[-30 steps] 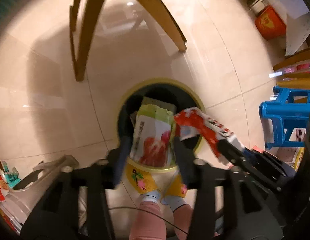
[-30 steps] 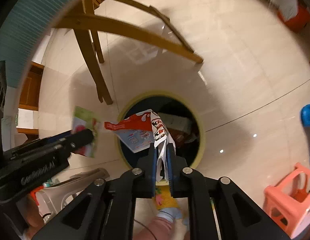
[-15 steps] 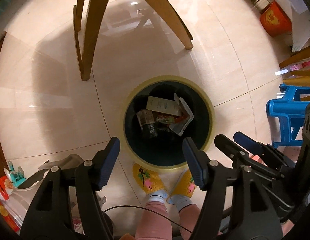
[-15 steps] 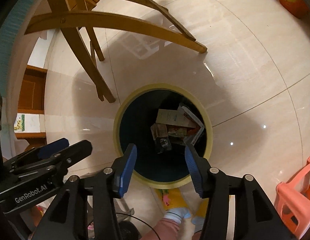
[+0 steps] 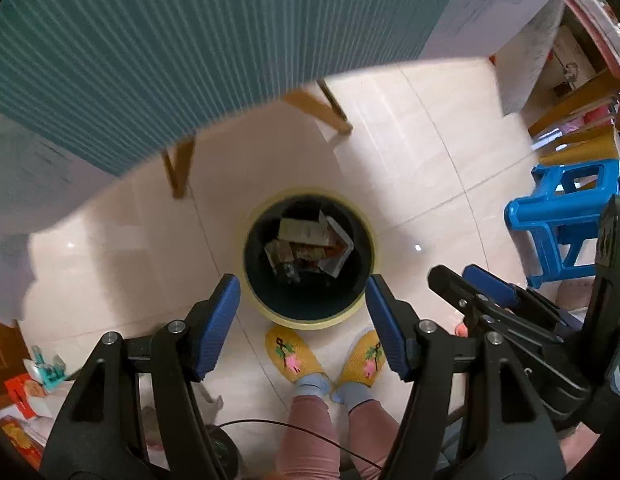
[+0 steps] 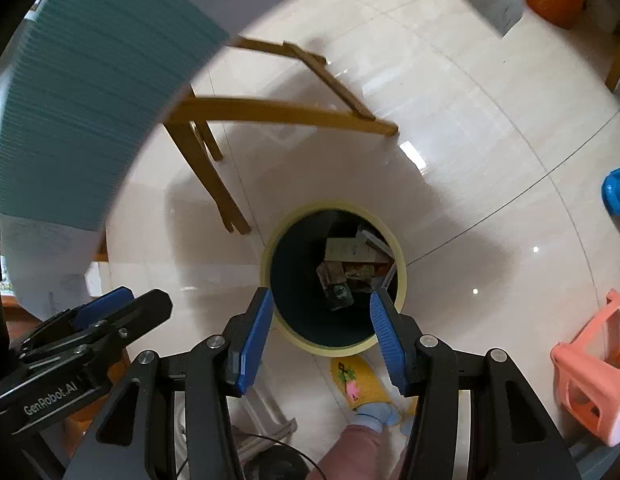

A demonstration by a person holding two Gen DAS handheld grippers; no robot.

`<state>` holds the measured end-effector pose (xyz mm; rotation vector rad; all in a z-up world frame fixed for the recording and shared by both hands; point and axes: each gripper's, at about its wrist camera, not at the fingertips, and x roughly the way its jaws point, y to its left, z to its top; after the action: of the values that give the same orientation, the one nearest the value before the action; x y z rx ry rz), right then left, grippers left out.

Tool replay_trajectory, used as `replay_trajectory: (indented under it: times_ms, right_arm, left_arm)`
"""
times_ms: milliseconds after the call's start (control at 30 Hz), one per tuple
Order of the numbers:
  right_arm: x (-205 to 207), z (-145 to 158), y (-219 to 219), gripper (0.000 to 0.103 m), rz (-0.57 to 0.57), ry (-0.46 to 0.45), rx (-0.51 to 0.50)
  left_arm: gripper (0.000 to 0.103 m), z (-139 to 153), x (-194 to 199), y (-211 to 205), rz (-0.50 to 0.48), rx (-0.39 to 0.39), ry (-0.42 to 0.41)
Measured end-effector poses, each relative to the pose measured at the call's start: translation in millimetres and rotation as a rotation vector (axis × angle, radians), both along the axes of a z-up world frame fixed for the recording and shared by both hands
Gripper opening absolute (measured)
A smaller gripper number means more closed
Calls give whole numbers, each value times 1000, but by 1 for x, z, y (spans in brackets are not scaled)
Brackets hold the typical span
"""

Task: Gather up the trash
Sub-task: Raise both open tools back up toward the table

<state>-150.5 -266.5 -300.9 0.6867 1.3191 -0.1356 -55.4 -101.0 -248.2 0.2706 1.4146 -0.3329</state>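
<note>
A round bin with a yellow rim (image 5: 246, 280) stands on the tiled floor, seen from above; it also shows in the right wrist view (image 6: 266, 256). Several wrappers and cartons (image 5: 306, 244) lie at its bottom, and show in the right wrist view (image 6: 350, 264) too. My left gripper (image 5: 302, 320) is open and empty, held high above the bin's near rim. My right gripper (image 6: 318, 332) is open and empty, also above the near rim. Each gripper shows at the edge of the other's view.
A table with a teal ribbed cover (image 5: 150, 48) and wooden legs (image 6: 214, 176) stands behind the bin. A blue stool (image 5: 562, 220) is at the right, a pink stool (image 6: 590, 368) near it. The person's yellow slippers (image 5: 294, 356) are by the bin.
Both grippers opened and dropped their wrappers into the bin, then rose away from it; the tabletop has come into view.
</note>
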Motion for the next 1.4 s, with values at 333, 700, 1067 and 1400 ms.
replay_trajectory:
  times_ms: [333,700,1067,1400]
  right_arm:
    - [-8,122,-13,52,-35,-108,-29]
    - [2,269,1,52,-13,-247,-70]
    - [40,366,26,52,-9,-372,-138]
    - [90,410,35,52,-12,-443,-189]
  left_arm:
    - [62,136,-2,-13,-43,-72,-74]
    - [62,283,6,11,-54,-217,-201]
    - [57,376,43,50,-25,-258,-399]
    - [57,416,83,77,-15,-258,-559]
